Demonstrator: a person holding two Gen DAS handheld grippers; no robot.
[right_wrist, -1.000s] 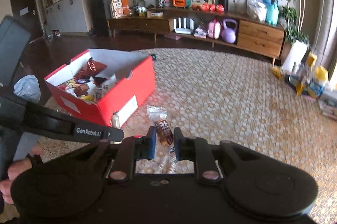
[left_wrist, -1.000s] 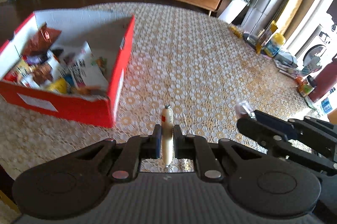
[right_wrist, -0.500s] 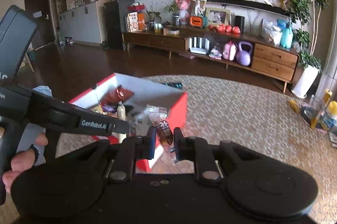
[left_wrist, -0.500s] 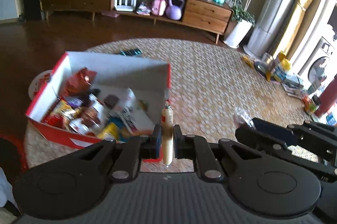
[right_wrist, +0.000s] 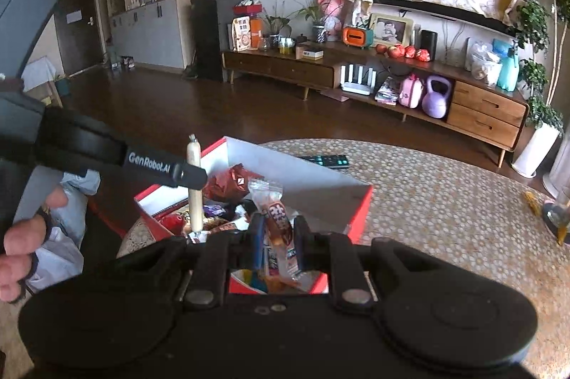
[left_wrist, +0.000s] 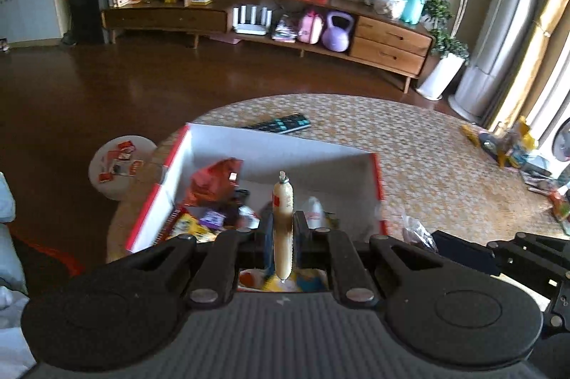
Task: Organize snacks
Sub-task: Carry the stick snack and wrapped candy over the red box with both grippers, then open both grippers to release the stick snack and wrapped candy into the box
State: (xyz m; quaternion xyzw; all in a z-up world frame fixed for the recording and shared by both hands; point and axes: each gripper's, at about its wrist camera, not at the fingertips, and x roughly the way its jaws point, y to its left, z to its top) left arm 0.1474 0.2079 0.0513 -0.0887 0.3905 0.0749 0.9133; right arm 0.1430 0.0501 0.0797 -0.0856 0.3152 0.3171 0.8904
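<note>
Both tongs, left point(left_wrist: 283, 233) clamping a sausage stick point(left_wrist: 283, 218), right point(right_wrist: 279, 236) a wrapped snack point(right_wrist: 276, 218), hang over the red box point(left_wrist: 377, 183).

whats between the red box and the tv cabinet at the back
In the left wrist view, a dark remote control lies on the patterned table just past the red box; beyond it, bare dark wood floor reaches the TV cabinet.

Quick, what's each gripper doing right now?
Left gripper: shut on the sausage, over the box.
Right gripper: shut on the snack packet.
</note>
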